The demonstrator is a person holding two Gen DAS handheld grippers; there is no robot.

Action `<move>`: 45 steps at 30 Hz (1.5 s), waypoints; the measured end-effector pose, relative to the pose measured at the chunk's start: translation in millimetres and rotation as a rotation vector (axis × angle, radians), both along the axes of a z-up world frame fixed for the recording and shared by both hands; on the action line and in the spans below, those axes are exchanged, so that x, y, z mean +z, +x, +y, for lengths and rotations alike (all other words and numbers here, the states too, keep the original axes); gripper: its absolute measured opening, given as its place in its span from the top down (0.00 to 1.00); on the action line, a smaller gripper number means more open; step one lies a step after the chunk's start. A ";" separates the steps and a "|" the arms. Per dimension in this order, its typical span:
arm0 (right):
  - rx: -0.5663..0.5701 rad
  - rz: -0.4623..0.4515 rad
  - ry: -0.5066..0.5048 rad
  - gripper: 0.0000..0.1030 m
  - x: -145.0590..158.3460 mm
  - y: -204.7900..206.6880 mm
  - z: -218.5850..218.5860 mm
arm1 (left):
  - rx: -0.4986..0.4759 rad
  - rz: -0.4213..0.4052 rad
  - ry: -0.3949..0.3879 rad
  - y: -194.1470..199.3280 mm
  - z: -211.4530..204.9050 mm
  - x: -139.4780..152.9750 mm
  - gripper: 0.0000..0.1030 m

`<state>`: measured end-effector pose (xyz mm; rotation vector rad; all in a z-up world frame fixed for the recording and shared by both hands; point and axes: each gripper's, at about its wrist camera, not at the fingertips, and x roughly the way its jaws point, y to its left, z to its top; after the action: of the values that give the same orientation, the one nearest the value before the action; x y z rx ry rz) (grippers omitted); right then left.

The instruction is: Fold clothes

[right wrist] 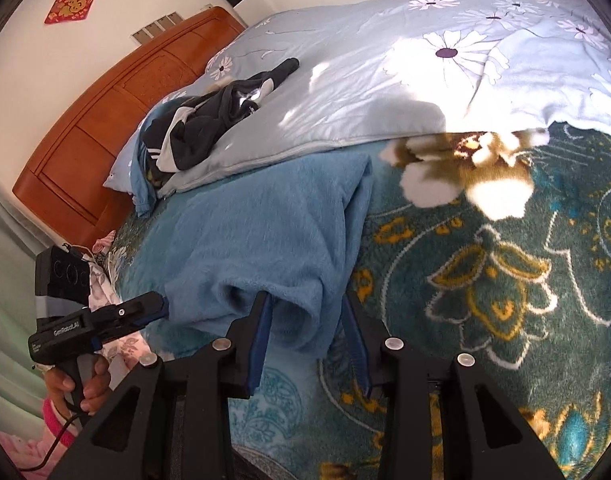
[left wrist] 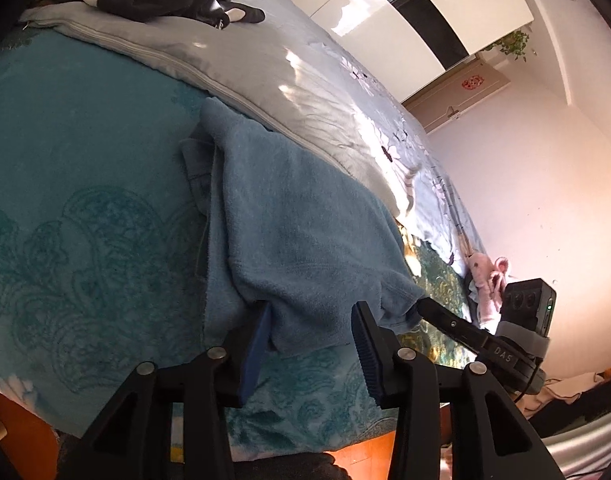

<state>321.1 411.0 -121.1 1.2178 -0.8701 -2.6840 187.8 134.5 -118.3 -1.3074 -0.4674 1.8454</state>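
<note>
Blue fleece garment [left wrist: 289, 220] lies on the bed's teal patterned blanket [left wrist: 77, 184], long axis 12 to 6 o'clock in the left wrist view. Left hand-held gripper [left wrist: 311, 326] and right hand-held gripper [right wrist: 307, 320] stand wide apart, straddling its near edge, clamping nothing. Floral duvet [right wrist: 385, 92] behind; dark clothes [right wrist: 209, 124] at 10 o'clock. Only the right wrist view shows the wooden headboard [right wrist: 105, 120].

A bed with a teal patterned plush blanket [right wrist: 505, 240] carries a blue fleece garment [right wrist: 273, 232] and a pale floral quilt [right wrist: 385, 80].

A teal patterned blanket [right wrist: 485, 280] covers the bed under a pale floral duvet [right wrist: 385, 80], before a wooden headboard [right wrist: 105, 120].
</note>
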 end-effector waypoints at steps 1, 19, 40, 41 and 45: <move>-0.002 0.005 0.003 0.73 0.5 -0.9 -0.4 | 0.005 -0.007 0.018 -0.8 -1.9 -0.3 0.83; 0.008 -0.033 -0.022 0.95 -20.7 14.1 -0.1 | 0.034 -0.025 -0.014 4.1 -22.3 -22.7 0.96; -0.108 0.094 -0.208 0.40 -7.9 8.7 37.7 | 0.091 0.024 -0.117 -48.7 -12.0 -17.7 0.21; -0.096 0.106 -0.222 0.40 -6.5 7.2 39.7 | 0.087 0.025 -0.118 -51.0 -9.8 -17.7 0.21; -0.123 0.140 -0.246 0.40 -5.9 4.5 49.6 | 0.061 0.018 -0.107 -56.8 -1.7 -20.3 0.21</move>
<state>325.5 460.6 -127.0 0.9409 -1.2451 -2.6141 131.0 132.8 -138.6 -1.3603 -0.4077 1.9541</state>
